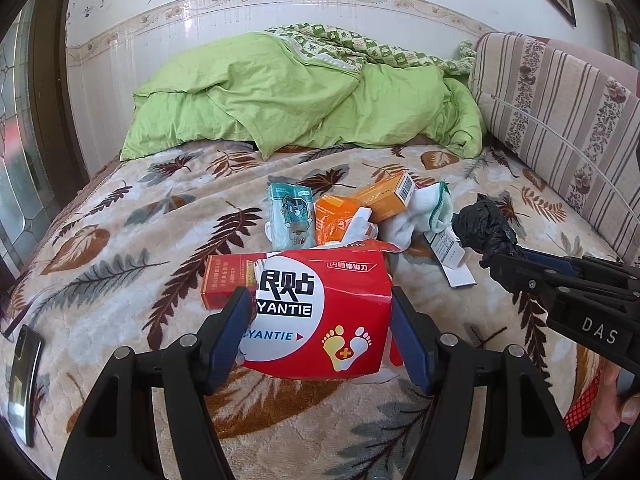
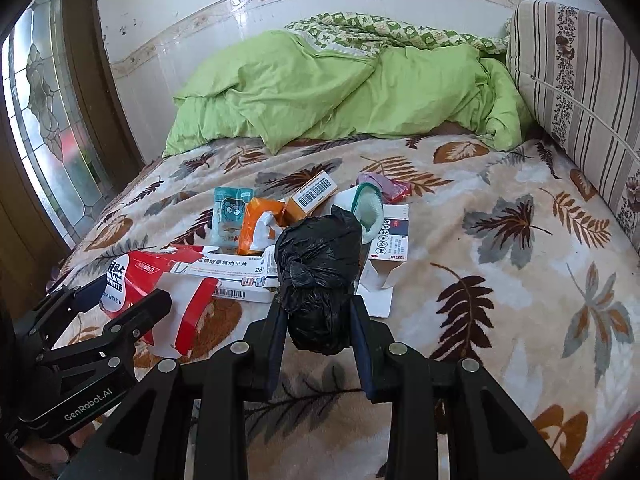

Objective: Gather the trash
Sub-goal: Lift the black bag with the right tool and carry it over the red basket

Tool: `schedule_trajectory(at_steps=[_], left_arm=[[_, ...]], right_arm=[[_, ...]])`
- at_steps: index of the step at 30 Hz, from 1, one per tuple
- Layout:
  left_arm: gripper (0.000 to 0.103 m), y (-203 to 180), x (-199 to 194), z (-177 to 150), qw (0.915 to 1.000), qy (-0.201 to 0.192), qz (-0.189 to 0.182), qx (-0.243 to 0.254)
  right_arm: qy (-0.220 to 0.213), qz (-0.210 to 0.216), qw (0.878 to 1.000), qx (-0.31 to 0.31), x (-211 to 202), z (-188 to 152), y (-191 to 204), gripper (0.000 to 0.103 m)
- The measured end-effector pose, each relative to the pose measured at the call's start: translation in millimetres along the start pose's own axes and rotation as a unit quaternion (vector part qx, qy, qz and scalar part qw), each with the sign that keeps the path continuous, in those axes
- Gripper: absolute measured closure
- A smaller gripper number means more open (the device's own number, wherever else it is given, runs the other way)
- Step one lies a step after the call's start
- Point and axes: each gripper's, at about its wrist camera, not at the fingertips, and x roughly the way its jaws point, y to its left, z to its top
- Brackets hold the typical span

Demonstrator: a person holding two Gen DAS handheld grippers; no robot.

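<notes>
My left gripper (image 1: 320, 302) is shut on a torn red and white carton (image 1: 320, 312) and holds it just above the leaf-patterned blanket; the carton also shows in the right wrist view (image 2: 136, 280). My right gripper (image 2: 318, 308) is shut on a bunched black plastic bag (image 2: 316, 276), which also shows in the left wrist view (image 1: 484, 224). Beyond lie a teal packet (image 1: 290, 216), an orange wrapper (image 1: 336, 216), an orange box (image 1: 386, 196), a white sock (image 1: 424, 212), a white medicine box (image 2: 236, 276) and a flattened white carton (image 2: 384, 256).
A crumpled green duvet (image 1: 296, 100) lies at the far end of the bed. A striped cushion (image 1: 560, 120) runs along the right side. A phone (image 1: 24, 376) lies on the blanket at the left. A pink wrapper (image 2: 384, 186) lies behind the sock.
</notes>
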Motion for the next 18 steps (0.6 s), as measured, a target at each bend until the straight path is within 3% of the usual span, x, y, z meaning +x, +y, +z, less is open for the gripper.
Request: schedule_trajectory(at_steps=[13, 18], left_arm=[[0.035, -2.7, -8.5, 3.4, 1.0, -0.003, -0.007, 0.004], [0.035, -11.9, -16.5, 6.5, 0.999, -0.003, -0.045, -0.001]], right_arm=[[-0.005, 0.016, 0.999, 0.028, -19.6, -1.6, -4.7, 0.071], [-0.023, 0.02, 0.998, 0.062, -47.1, -2.8, -20.4, 0.07]])
